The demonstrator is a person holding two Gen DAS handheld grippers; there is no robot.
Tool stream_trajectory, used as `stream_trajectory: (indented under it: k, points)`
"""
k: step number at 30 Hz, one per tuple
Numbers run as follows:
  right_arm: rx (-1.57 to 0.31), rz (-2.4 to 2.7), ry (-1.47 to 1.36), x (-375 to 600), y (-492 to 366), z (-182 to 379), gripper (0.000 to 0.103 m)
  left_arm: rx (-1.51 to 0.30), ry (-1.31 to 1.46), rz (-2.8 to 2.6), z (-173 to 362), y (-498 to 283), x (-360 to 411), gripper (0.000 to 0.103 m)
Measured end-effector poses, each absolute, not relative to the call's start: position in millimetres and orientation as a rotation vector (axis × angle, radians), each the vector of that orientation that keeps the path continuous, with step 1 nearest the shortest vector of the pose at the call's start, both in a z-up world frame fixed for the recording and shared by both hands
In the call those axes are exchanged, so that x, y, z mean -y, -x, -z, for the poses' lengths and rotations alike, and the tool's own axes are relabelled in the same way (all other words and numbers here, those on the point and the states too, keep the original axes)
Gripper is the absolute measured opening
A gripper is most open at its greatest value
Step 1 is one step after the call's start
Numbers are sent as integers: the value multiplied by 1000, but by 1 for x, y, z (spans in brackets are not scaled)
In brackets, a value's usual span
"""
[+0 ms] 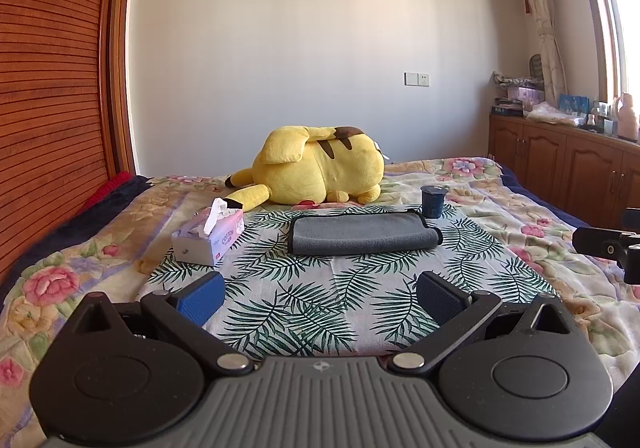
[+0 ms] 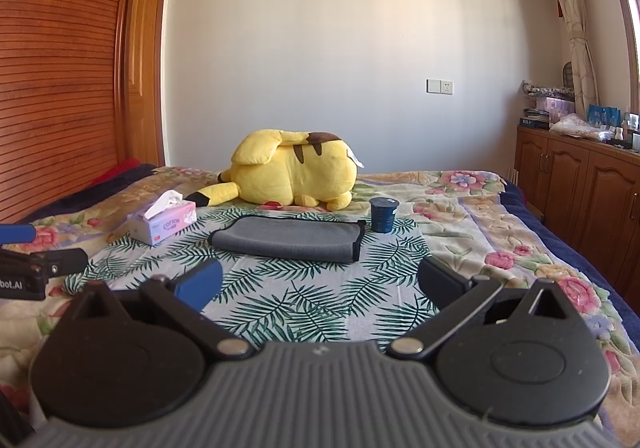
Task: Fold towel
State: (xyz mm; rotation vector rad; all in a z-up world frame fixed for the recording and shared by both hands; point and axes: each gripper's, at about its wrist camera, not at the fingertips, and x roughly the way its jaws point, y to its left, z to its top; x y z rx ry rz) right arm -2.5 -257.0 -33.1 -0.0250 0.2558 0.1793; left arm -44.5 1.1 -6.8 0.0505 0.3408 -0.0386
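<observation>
Both grippers — left (image 1: 320, 298) and right (image 2: 318, 284) — are held spread, empty, short of the grey microfibre towel (image 1: 362, 234) on the leaf-print cloth (image 1: 304, 312). Nearby, the dark blue cup (image 1: 433, 201) could be tipped by dragged fabric.

Grey towel (image 1: 362, 234); green palm-leaf cloth (image 1: 320, 308); yellow plush (image 1: 320, 167); blue cup (image 1: 432, 201).

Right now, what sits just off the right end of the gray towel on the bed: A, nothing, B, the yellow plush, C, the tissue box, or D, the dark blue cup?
D: the dark blue cup stands upright by the right end of the gray towel; the tissue box is off its left end.
</observation>
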Motion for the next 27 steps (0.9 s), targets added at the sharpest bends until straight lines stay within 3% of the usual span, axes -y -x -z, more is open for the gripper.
stream_trajectory:
  k: [27]
  points:
    - [-255,-180,24,257,2,33,103,-339,-57,36,8,45,-1,87]
